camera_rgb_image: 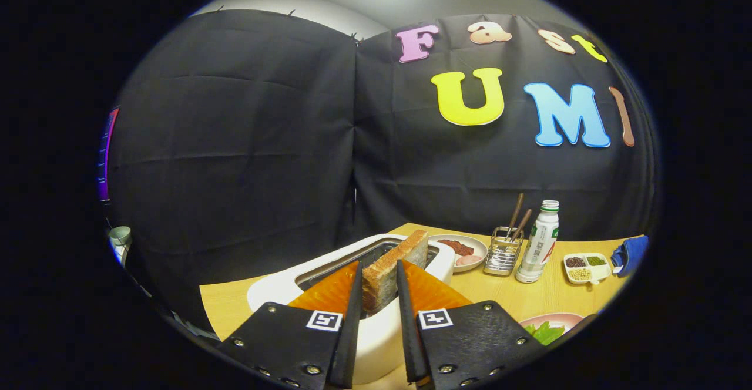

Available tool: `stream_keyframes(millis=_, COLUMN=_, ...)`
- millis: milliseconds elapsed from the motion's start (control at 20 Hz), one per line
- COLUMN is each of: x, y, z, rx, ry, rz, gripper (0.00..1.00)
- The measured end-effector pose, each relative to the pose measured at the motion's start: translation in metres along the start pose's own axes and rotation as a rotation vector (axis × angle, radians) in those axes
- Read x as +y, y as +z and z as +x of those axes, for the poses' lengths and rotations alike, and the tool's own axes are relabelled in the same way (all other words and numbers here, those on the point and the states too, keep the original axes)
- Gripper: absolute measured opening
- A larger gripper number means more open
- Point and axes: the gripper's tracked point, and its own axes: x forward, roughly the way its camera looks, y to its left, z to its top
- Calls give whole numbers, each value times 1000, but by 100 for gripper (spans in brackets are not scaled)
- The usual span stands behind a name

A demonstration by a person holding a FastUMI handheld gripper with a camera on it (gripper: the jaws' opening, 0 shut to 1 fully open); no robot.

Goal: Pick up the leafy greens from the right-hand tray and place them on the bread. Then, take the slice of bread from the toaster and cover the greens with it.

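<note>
A slice of bread (pixel 390 264) stands upright in the slot of a white toaster (pixel 276 289) on the wooden table, with its upper part sticking out. My gripper (pixel 379 264) is at the toaster, one finger on each flat side of the slice, and both fingers press against it. To the right of the fingers and close to me, leafy greens (pixel 546 332) lie on a pink plate (pixel 558 318); most of that plate is hidden.
Beyond the toaster is a white plate (pixel 477 259) with meat slices. To its right stand a wire holder (pixel 503 253) with utensils, a white bottle (pixel 537 243), a small divided dish (pixel 586 267) of seeds and a blue cloth (pixel 628 255).
</note>
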Motion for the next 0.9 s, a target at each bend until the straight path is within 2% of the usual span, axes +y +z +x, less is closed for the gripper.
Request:
stream_keyframes(millis=50, x=-1, y=2, z=-1, rx=0, ry=-2, rz=3, gripper=11)
stream_keyframes(millis=350, x=-3, y=17, z=-9, rx=-21, ry=23, rz=72, gripper=11)
stream_keyframes(millis=650, x=-13, y=63, z=-36, rx=-118, ry=42, rz=145, gripper=11)
stream_keyframes(millis=900, x=-35, y=88, z=-66, rx=-179, ry=24, rz=174, gripper=11)
